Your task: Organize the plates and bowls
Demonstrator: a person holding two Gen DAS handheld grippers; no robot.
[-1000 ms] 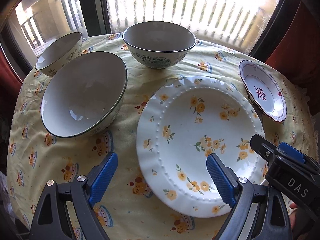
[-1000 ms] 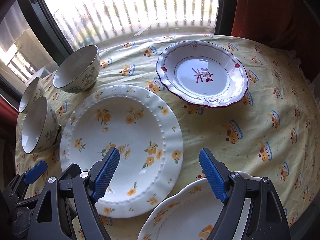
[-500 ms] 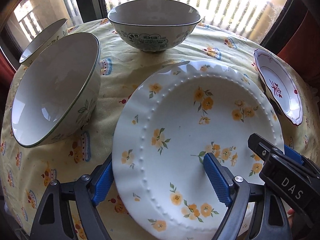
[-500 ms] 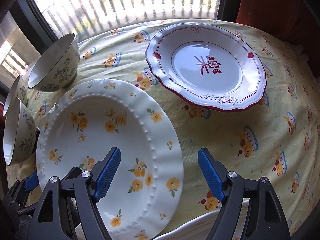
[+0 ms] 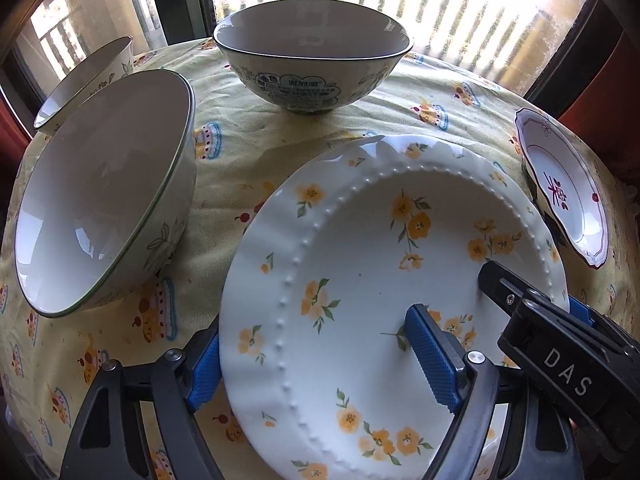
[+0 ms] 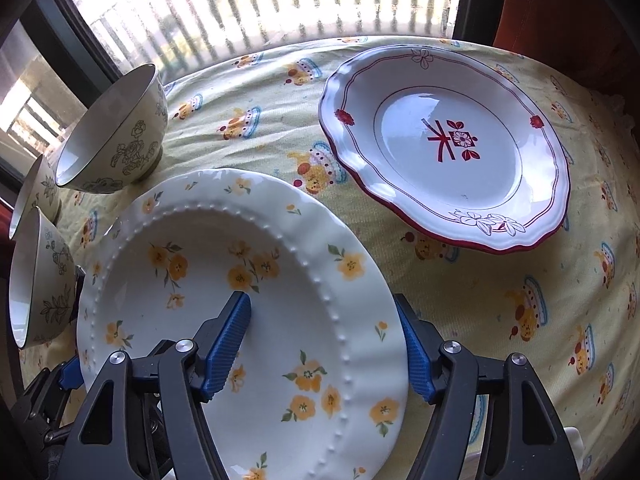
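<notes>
Your left gripper (image 5: 316, 360) and right gripper (image 6: 328, 348) each straddle opposite rims of the yellow-flower plate (image 5: 384, 280) on the counter (image 6: 500, 300). Right fingers just closing; both still spread, no pad contact visible.

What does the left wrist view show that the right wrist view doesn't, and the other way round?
Left wrist only: the printed sticker on the far bowl and the right gripper's body reaching in over the plate.
Right wrist only: the red-rimmed plate's whole face.
Both: the yellow-flowered plate, three bowls, the patterned cloth, and each gripper's own fingers straddling an edge of the yellow-flowered plate, left gripper, right gripper; the right's jaws have just been closing.
</notes>
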